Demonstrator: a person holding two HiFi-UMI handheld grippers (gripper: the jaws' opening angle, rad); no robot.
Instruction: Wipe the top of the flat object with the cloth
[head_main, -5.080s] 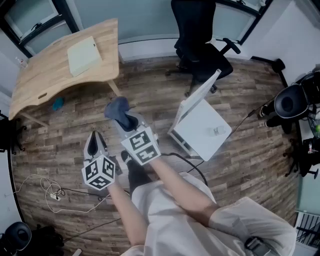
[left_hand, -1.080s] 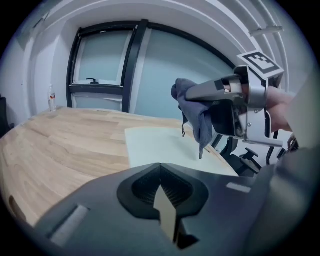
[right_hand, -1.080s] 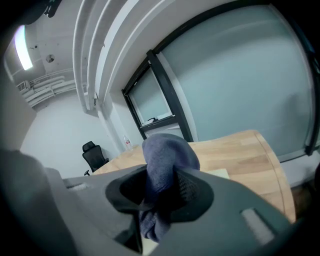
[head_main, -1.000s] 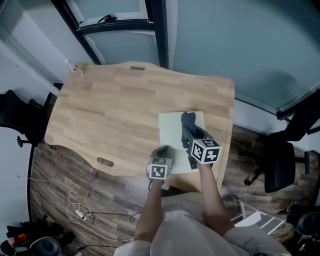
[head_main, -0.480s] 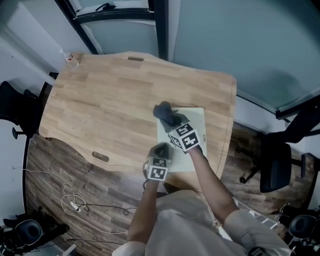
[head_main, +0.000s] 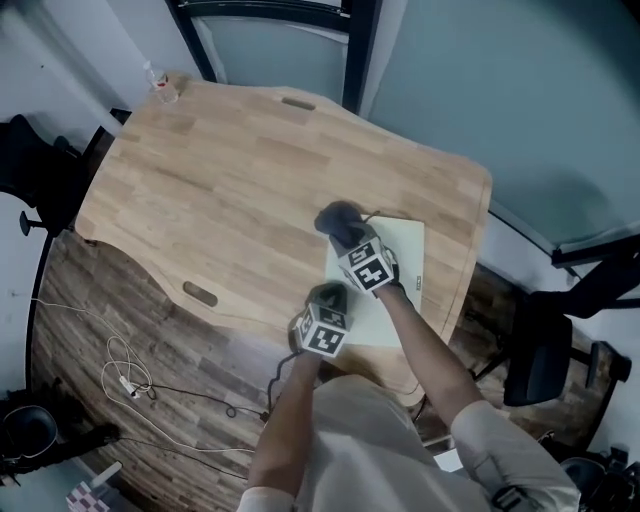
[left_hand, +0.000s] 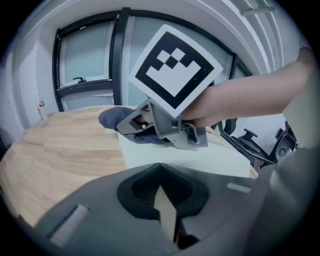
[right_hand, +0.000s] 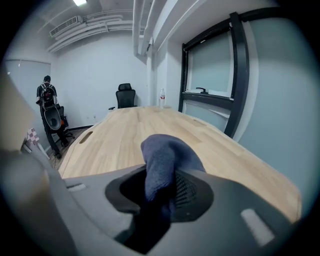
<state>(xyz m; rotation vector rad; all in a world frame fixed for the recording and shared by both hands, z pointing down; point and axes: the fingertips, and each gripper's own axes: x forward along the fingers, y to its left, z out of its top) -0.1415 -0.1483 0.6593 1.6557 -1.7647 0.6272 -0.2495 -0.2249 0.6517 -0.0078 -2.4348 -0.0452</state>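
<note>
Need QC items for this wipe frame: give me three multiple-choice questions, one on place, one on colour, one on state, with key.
1. Where on the flat object is the cloth?
A. near right corner
B. far left corner
C. off it, on the floor

2. What colour is the cloth?
A. red
B. yellow
C. blue-grey

3. The right gripper is:
A. shut on the cloth
B. open and empty
C. out of view

Key: 1 B, the head view shows it at that corner. 2 C, both gripper views show blue-grey fabric. 3 A, its own view shows the fabric pinched between the jaws.
</note>
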